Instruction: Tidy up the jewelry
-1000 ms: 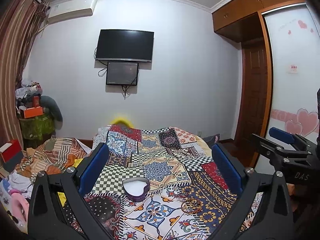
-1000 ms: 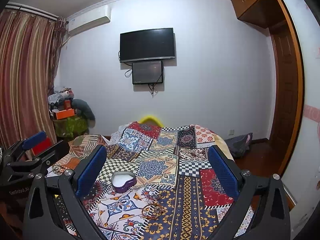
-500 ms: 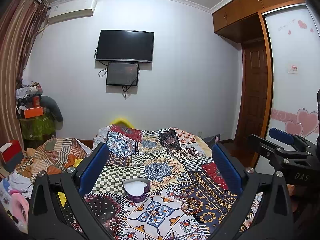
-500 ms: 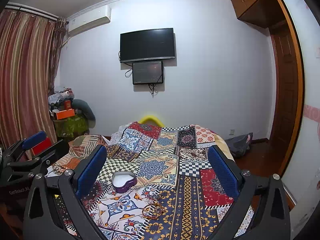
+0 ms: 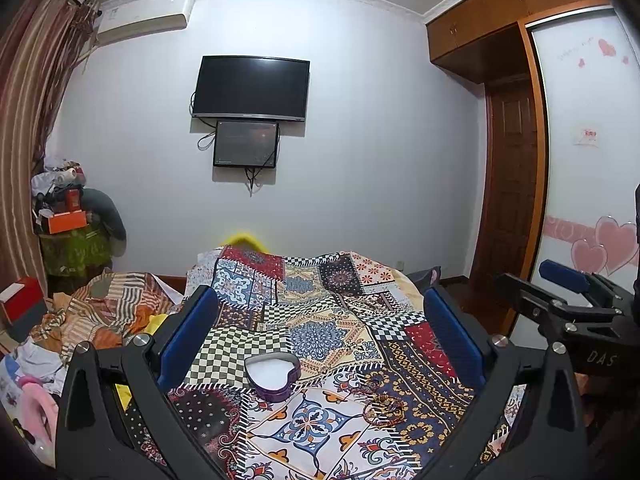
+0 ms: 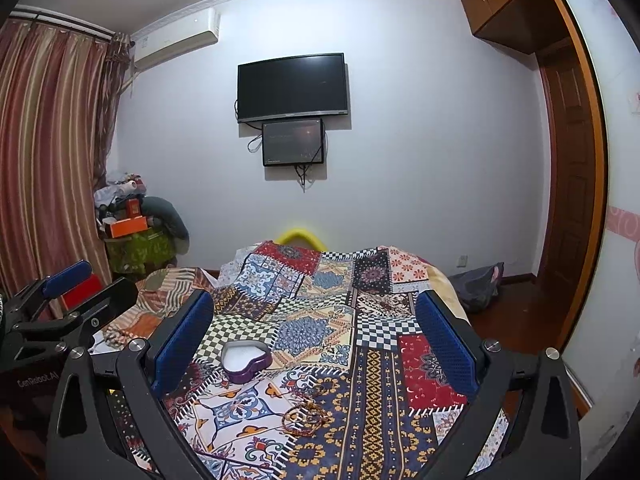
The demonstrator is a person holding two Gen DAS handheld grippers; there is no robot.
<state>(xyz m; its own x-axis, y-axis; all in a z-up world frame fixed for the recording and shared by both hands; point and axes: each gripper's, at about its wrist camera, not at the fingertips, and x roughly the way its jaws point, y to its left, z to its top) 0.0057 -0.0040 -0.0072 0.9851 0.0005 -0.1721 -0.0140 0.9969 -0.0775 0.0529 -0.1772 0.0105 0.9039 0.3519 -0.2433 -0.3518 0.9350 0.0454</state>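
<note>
A purple heart-shaped box (image 5: 273, 376) with a white inside lies open on the patchwork bedspread (image 5: 320, 332); it also shows in the right wrist view (image 6: 245, 361). A small heap of bracelets (image 5: 383, 407) lies to its right, nearer me, and shows in the right wrist view (image 6: 305, 416) too. My left gripper (image 5: 320, 344) is open and empty, held above the bed behind the box. My right gripper (image 6: 310, 340) is open and empty, beside the left one. Each gripper shows at the edge of the other's view.
A pile of striped bedding and clothes (image 5: 108, 312) lies at the bed's left. A cluttered stand with an orange box (image 5: 66, 222) is in the left corner. A TV (image 5: 250, 88) hangs on the far wall. A wooden door (image 5: 512, 184) and wardrobe are at the right.
</note>
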